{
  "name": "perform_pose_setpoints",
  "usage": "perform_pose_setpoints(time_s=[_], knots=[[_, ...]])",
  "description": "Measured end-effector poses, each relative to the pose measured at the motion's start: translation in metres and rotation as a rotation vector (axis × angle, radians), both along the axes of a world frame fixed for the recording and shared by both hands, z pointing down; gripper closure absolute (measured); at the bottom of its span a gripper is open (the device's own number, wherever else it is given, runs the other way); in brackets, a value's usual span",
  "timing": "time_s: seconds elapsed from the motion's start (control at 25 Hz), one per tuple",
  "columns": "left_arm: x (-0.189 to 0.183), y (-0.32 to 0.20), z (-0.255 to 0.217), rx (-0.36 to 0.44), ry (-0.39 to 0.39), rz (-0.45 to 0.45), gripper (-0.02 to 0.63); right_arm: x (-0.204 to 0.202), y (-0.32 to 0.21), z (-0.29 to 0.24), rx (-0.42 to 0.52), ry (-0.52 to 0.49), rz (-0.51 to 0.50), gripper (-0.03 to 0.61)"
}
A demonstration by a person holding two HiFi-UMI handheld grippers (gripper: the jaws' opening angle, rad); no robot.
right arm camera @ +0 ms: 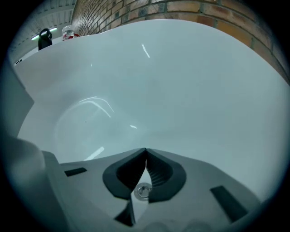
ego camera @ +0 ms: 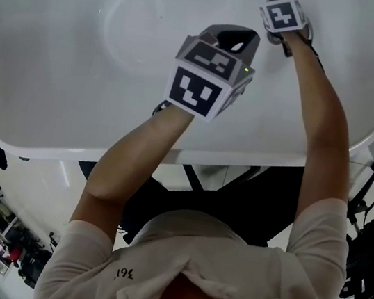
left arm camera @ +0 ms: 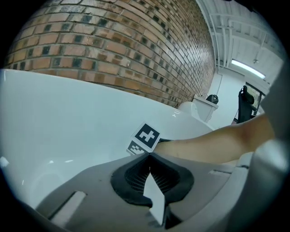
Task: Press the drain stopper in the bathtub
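low in the right gripper view, the right gripper (right arm camera: 145, 153) has its jaws meeting tip to tip, empty. through the gap below them sits the drain stopper (right arm camera: 143, 190), a small round metal disc on the bathtub (right arm camera: 190, 81) surface. it is likely hard, slick and sprung: press its top centre with closed tips, don't pinch. the left gripper (left arm camera: 149, 156), also closed and empty, faces the tub wall. the head view doesn't show the stopper.

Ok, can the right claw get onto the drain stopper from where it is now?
Probably yes. The right claw is shut and empty, the drain stopper shows through the gap between its jaws, and nothing visible lies between them.
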State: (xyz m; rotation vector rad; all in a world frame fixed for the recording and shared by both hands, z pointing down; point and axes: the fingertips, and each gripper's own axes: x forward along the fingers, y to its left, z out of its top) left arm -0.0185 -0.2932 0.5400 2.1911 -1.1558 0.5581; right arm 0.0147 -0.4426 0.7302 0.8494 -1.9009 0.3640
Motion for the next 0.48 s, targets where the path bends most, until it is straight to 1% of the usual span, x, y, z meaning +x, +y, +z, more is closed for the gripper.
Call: perform_pose_setpoints(time_s=[0.08, 0.2, 0.28, 0.48], knots=[[0.005, -0.001, 0.004, -0.018, 0.001, 0.015, 0.604, 0.005, 0.000, 0.015, -0.034, 0.023, -0.005, 0.565], [0.004, -0.004, 0.009, -0.033, 0.017, 0.014, 0.604, 0.006, -0.007, 0.031, -0.039, 0.035, -0.016, 0.565], [0.002, -0.006, 0.014, -0.045, 0.021, 0.013, 0.604, 0.008, -0.010, 0.041, -0.052, 0.036, -0.005, 0.563], [0.005, -0.009, 0.025, -0.083, 0.024, 0.040, 0.604, 0.022, 0.001, 0.064, -0.153, 0.048, 0.035, 0.565]])
